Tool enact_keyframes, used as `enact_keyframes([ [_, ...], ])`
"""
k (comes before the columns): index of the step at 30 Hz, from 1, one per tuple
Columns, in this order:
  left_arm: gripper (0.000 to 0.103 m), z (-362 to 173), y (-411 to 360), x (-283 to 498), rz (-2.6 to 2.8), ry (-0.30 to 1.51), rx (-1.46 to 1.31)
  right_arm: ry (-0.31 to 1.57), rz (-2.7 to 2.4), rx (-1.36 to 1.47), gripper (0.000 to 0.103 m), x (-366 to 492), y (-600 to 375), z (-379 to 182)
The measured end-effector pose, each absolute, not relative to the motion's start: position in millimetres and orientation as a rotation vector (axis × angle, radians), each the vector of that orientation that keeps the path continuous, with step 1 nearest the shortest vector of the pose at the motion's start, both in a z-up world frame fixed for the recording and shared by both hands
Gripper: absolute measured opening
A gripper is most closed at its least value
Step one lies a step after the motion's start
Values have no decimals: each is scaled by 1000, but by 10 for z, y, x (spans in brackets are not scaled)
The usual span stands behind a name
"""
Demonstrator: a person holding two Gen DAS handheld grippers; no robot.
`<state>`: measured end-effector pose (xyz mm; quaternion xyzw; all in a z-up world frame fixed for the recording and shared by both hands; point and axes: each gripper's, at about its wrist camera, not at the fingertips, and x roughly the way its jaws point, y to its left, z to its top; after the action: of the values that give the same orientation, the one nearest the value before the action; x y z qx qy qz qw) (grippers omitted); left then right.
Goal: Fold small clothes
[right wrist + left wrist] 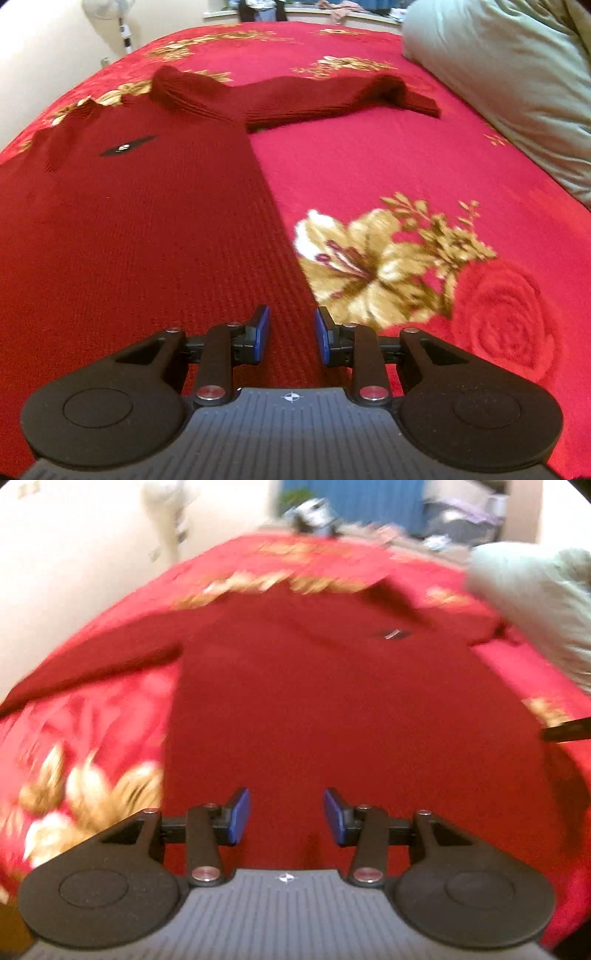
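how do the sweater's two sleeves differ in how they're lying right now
The right sleeve runs out toward the grey-green pillow, with its cuff end bent back. The left sleeve lies straight, angled down across the floral blanket. The right one shows sharp ribbing; the left is motion-blurred. Both are dark red knit, still unfolded, spread from the body.

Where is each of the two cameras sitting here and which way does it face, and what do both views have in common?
Left wrist view: rides the left gripper, jaws open, over the dark red sweater's hem, facing up its body toward the collar; a dark tip at the right edge may be the other gripper.
Right wrist view: rides the right gripper, jaws open, straddling the sweater's right side edge, facing the outstretched sleeve and pillow.
Shared: the sweater, its chest logo, the floral red blanket and the pillow.
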<state>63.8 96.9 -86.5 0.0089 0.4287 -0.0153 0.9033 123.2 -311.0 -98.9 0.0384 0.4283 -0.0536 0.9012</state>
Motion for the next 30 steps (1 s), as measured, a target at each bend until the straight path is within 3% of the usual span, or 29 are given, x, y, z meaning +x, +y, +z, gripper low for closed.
enact_keyframes([
  [2, 49, -1031, 1067, 682, 26, 972, 4, 884, -114, 89, 29, 1215, -3130, -987],
  [18, 46, -856, 1571, 568, 194, 889, -177, 854, -90, 110, 24, 1130, -3180, -983],
  [24, 42, -992, 1657, 589, 188, 970, -260, 862, -105, 119, 25, 1154, -3200, -1014],
  [25, 38, -993, 1655, 582, 190, 965, -260, 864, -105, 114, 26, 1156, -3193, -1017],
  [27, 18, -969, 1637, 581, 171, 954, -244, 864, -105, 98, 26, 1154, -3168, -1016],
  [29, 11, -948, 1616, 570, 157, 941, -216, 864, -100, 89, 23, 1152, -3161, -1010],
  [30, 10, -936, 1608, 558, 156, 929, -203, 860, -98, 93, 8, 1147, -3168, -1000],
])
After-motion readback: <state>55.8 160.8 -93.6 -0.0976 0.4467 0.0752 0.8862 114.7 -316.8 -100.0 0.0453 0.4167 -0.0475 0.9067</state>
